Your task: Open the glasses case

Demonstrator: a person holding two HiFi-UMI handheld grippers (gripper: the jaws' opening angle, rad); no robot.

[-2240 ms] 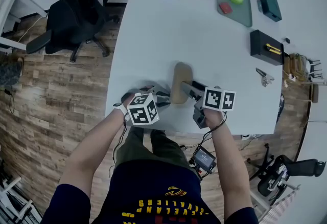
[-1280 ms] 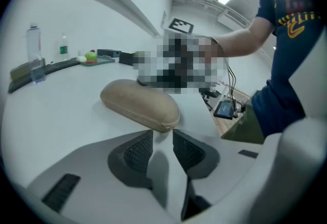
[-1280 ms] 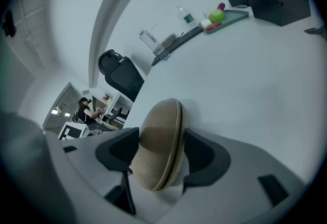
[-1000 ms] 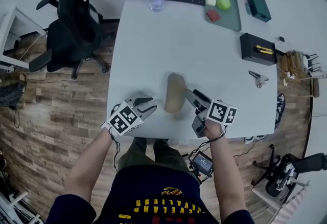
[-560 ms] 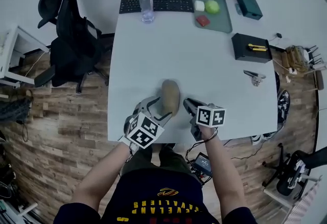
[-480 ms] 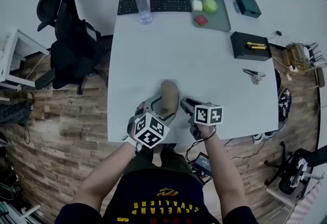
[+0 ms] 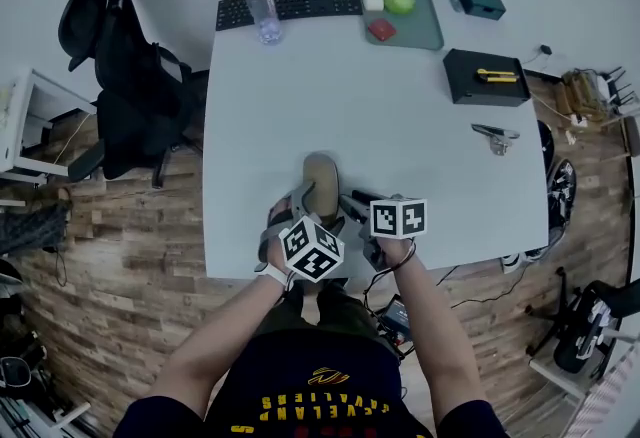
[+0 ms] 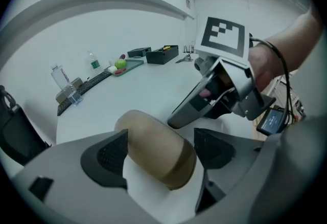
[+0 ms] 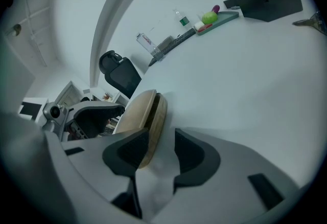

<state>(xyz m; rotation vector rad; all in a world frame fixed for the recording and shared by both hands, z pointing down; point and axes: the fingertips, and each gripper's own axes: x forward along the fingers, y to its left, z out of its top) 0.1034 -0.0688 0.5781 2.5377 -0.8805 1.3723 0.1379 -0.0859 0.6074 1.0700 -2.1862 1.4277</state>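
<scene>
Since the lid cannot be lifted unless the body is held down, both tools sit at the near end of the glasses case (image 7: pixel 320 178). The case lies flat on the counter (image 7: pixel 380 106), lid down as far as I can tell.

Left tool (image 8: pixel 159 152): its jaws are spread wide and have just been opening. They straddle the case's rounded near end. One pad sits close against the case's side and the other stands clear, so there is no grip. Judgement: it is placed to brace the body once it closes.

Right tool (image 9: pixel 156 152): it is at the opposite side of the case, jaws partly spread and just been opening. The case's edge, with its dark seam, stands between them against one pad. Bare counter shows between the case and the other pad. Judgement: it is lined up on the seam to catch the lid's lip.

Task stage: opening not yet begun.

Risk: the smooth, rounded shell may slip sideways out of a loose pinch.
</scene>
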